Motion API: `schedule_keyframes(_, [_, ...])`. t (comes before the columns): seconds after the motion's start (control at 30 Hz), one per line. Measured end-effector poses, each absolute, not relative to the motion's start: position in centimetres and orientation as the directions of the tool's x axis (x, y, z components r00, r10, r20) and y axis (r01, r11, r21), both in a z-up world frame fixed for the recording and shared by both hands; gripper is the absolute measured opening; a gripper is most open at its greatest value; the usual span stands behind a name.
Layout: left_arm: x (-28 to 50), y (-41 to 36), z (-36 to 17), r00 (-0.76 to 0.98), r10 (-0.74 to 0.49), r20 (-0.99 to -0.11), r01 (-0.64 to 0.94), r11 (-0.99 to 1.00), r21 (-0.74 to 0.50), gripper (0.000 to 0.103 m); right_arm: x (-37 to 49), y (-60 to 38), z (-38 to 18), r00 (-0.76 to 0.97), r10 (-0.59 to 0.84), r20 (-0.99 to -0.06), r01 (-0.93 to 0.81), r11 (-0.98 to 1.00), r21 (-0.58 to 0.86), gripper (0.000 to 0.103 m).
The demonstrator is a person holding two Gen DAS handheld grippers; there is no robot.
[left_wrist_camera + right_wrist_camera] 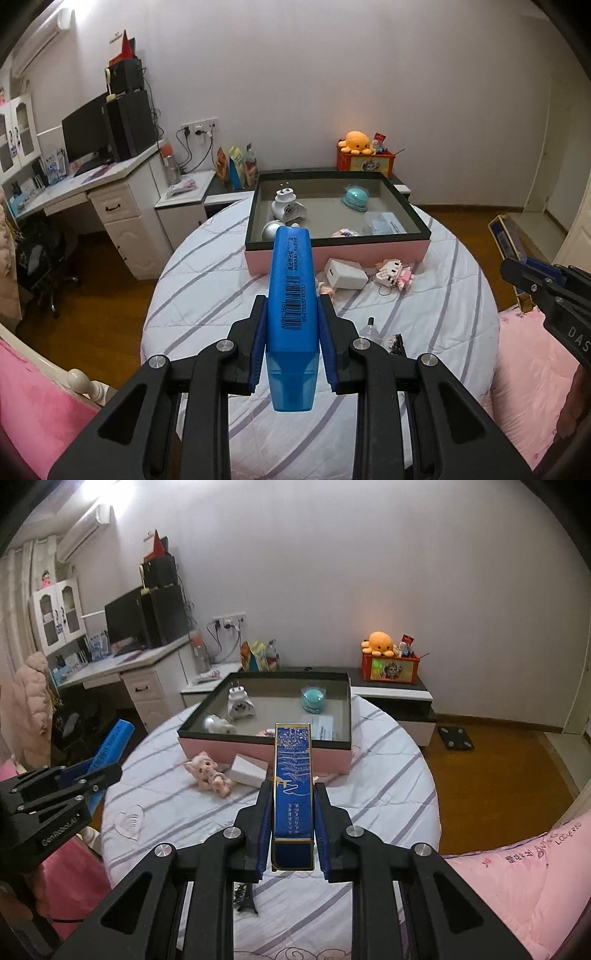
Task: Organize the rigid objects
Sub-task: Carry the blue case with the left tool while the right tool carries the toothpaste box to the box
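My left gripper (291,306) is clamped on the blue highlighter (291,295), which juts straight ahead between the pads. My right gripper (293,794) is pinching the dark blue box (293,786). Beyond both sits the pink tray (338,253); its near contents are blocked, maybe a small packet.

This is a bedroom in a home, laid out around a round bed (388,786) with a white, grey-striped quilt and a pink blanket (517,878) at its near edge. Left of the bed stands a white desk (92,184) with drawers, a dark monitor (83,129) and a black speaker (129,122) on top, and wall sockets (199,127) with plugged cables just past it. Beyond the bed, against the plain wall, a low cabinet (391,698) carries an orange plush octopus (382,642), and wooden flooring (517,775) runs to the bed's right.
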State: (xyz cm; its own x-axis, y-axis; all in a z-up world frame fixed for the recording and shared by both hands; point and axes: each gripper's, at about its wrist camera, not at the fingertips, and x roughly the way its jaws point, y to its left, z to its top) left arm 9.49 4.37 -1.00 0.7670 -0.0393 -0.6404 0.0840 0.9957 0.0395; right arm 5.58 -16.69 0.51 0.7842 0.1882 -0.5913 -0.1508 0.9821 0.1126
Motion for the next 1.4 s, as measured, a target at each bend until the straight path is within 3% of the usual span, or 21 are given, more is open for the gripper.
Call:
schedule_keyframes(0.47, [11.3,3.7,-1.3,0.757,-0.033,-0.653,0.088,0.995,0.051,0.027,7.2,-16.9,0.0,0.773,0.185,-0.607,-0.156,0.983,0.100,0.021])
schedule_keyframes(0.83, [21.6,2.0,-0.8,0.760,-0.024,-0.649,0.144,0.981,0.133,0.027,17.5,-16.3,-0.5,0.758,0.151,-0.634,-0.149,0.987,0.057,0.021])
schedule_keyframes(1.13, [32.7,1.0,-3.9,0.691,-0.009,-0.723,0.204,0.962,0.182,0.027,27.4,-14.6,-2.6,0.720,0.164,-0.674,-0.196,0.980,0.029,0.021])
schedule_keyframes(1.4, [36.1,1.0,-6.1,0.656,0.011,-0.755,0.204,0.960,0.191,0.027,31.7,-13.8,-4.9,0.677,0.199,-0.709,-0.233,0.971,0.049,0.021])
